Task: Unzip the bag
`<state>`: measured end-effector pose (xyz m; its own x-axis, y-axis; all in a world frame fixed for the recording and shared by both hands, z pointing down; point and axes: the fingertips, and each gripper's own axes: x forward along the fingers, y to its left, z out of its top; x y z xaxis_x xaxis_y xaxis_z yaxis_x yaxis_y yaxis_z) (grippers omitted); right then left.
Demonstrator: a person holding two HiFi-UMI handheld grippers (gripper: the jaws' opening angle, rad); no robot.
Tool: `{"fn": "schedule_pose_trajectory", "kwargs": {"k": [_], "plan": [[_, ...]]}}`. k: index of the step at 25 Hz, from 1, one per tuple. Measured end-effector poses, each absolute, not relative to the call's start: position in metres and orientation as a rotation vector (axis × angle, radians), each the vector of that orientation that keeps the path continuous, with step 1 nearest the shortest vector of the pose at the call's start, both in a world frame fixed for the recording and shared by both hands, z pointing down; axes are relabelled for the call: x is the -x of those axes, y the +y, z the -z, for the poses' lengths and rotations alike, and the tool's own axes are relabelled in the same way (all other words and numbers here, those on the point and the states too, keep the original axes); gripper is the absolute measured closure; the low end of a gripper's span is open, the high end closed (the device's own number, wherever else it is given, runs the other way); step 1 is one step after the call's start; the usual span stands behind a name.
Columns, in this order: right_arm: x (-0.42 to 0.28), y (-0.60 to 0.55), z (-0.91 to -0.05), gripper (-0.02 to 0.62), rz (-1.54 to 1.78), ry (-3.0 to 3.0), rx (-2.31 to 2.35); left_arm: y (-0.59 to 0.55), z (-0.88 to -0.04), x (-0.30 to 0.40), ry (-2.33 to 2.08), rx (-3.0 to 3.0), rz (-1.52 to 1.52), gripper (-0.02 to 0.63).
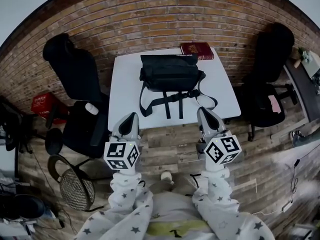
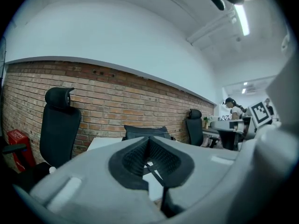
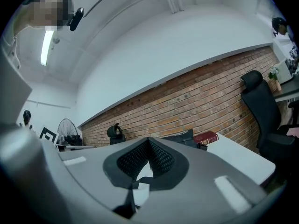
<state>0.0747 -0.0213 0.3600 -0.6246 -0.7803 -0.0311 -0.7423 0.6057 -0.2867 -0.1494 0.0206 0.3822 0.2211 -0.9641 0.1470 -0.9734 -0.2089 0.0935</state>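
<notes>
Both grippers are near the body, short of the counter's near edge and over the wood floor. The left gripper (image 1: 131, 117) has its jaws together with nothing between the pads, and the right gripper (image 1: 204, 112) is the same, so neither holds anything. Risk one: both must open before reaching the bag, or the pads will just bump and shove it. Next out is the white counter (image 1: 125, 84), with straps (image 1: 169, 103) trailing from the bag toward the near edge, right on the approach line. A jaw could snag a strap and tug the whole bag. The black bag (image 1: 170, 73) sits mid-counter toward the far side and looks zipped, but the zipper pull can't be made out from here. It is likely small, so a miss or slip is easy. The bag is soft and unanchored. Pulling the zipper with one gripper and no brace from the other would probably drag it along rather than open it. A red book (image 1: 197, 49) lies just beside the bag at the far right corner, and a sliding bag could push it off the counter toward the brick wall (image 1: 150, 14).
</notes>
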Motion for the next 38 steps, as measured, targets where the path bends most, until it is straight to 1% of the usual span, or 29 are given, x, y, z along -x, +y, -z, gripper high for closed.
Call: {"fn": "schedule_pose_trajectory", "kwargs": {"k": [12,23,38], "plan": [[-0.049,-0.065,-0.382,0.597,0.442,2.693,1.275,-0.016,-0.408,0.169,-1.824,-2.275,-0.082,0.607],[-0.010,-0.164,-0.385,0.595,0.499,2.746,1.143,-0.101,-0.410,0.199,-1.892,-2.201,-0.056,0.607],[0.057,-0.241,-0.401,0.595,0.606,2.912,0.781,-0.183,-0.423,0.216,-1.921,-2.126,-0.051,0.607]]}}
